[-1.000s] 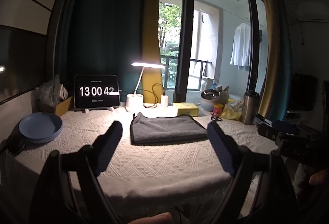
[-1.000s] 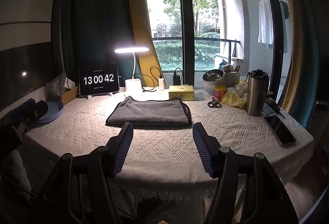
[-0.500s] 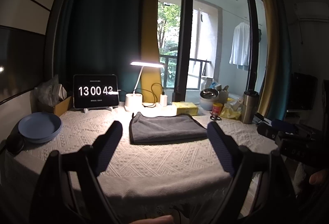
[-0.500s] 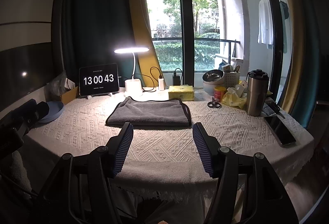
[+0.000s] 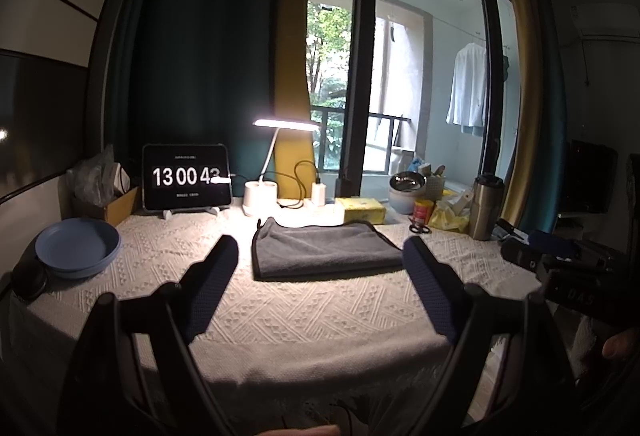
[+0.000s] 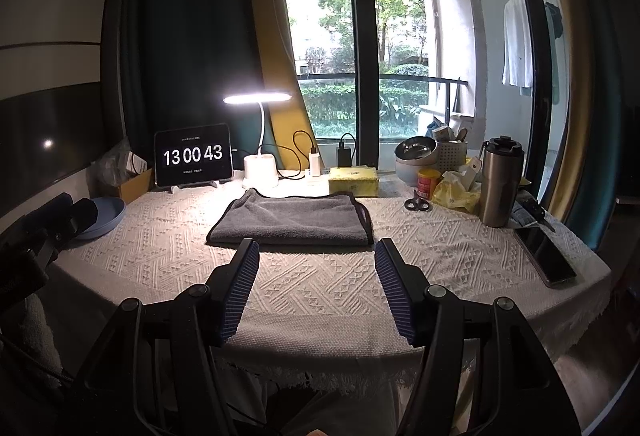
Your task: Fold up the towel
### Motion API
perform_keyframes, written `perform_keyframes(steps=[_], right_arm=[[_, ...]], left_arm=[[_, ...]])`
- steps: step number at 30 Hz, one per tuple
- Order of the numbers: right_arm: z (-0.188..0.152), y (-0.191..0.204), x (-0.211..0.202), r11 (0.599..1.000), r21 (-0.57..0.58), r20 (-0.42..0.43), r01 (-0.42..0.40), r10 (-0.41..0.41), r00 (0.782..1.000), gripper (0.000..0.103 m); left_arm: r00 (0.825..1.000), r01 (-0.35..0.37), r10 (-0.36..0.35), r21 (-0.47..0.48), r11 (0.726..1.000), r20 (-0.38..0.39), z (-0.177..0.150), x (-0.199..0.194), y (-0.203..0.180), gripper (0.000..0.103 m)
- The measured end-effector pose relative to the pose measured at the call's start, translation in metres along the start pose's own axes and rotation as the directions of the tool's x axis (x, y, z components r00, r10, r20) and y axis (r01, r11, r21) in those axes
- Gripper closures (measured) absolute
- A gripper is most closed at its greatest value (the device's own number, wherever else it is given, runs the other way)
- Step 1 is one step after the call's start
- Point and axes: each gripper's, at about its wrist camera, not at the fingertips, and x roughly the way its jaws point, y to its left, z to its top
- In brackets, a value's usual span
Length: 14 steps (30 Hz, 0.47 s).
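A grey towel (image 5: 324, 250) lies folded flat on the white patterned tablecloth (image 5: 320, 316), in front of the lamp; it also shows in the right wrist view (image 6: 290, 220). My left gripper (image 5: 320, 260) is open and empty, held back near the table's front edge, short of the towel. My right gripper (image 6: 316, 256) is open and empty, also near the front edge, its fingertips just short of the towel's near edge. The other gripper shows at each view's side, the right one (image 5: 560, 264) and the left one (image 6: 44, 228).
A blue plate (image 5: 78, 246) sits at the left. A clock tablet (image 6: 194, 160), a lit desk lamp (image 6: 260, 168), a yellow tissue box (image 6: 353, 181), scissors (image 6: 417, 203), a steel tumbler (image 6: 500, 182) and a phone (image 6: 546, 254) line the back and right.
Nothing has visibly moved apart from the clock advancing a second; both grippers stay open and held back from the towel.
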Motion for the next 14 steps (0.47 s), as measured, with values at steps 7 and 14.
perform_keyframes(steps=[7, 14], right_arm=[[0.0022, 0.0020, 0.0040, 1.000, -0.001, -0.002, -0.006, 0.006, 1.000, 0.039], [0.0027, 0.0028, 0.0070, 1.000, -0.006, 0.001, -0.021, 0.021, 1.000, 0.039]], left_arm=[[1.000, -0.001, 0.001, 0.000, 1.000, -0.003, -0.0029, 0.0013, -0.0014, 0.018], [1.000, -0.008, 0.008, -0.002, 1.000, 0.008, -0.0049, 0.0028, 0.0006, 0.018]])
